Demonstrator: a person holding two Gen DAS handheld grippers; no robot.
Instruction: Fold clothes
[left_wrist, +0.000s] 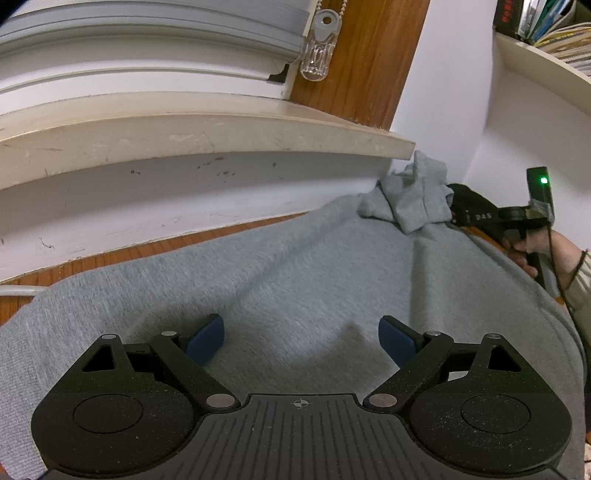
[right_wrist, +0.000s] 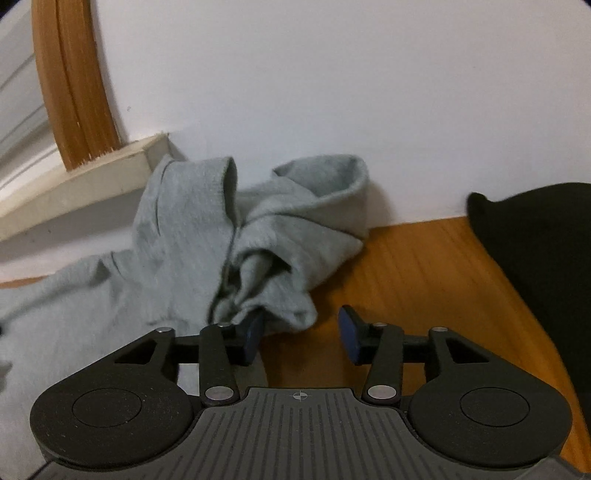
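Note:
A light grey garment (left_wrist: 295, 266) lies spread over the wooden table (right_wrist: 424, 277). My left gripper (left_wrist: 301, 338) hovers over its middle, jaws wide open with nothing between the blue pads. At the far right the garment is bunched into a crumpled heap (right_wrist: 251, 236) against the wall. My right gripper (right_wrist: 301, 332) stands right in front of that heap, partly open. The heap's lowest fold (right_wrist: 295, 314) hangs into the gap beside the left pad (right_wrist: 253, 336), and the pads do not press on it. A person's hand (left_wrist: 532, 247) holds that gripper at the right edge of the left wrist view.
A cream window sill (left_wrist: 184, 136) juts out over the table's back edge, with a wooden window frame (left_wrist: 369, 55) above it. A black cloth (right_wrist: 535, 258) lies at the right of the table. A white wall stands close behind the heap. A shelf with books (left_wrist: 546, 44) hangs top right.

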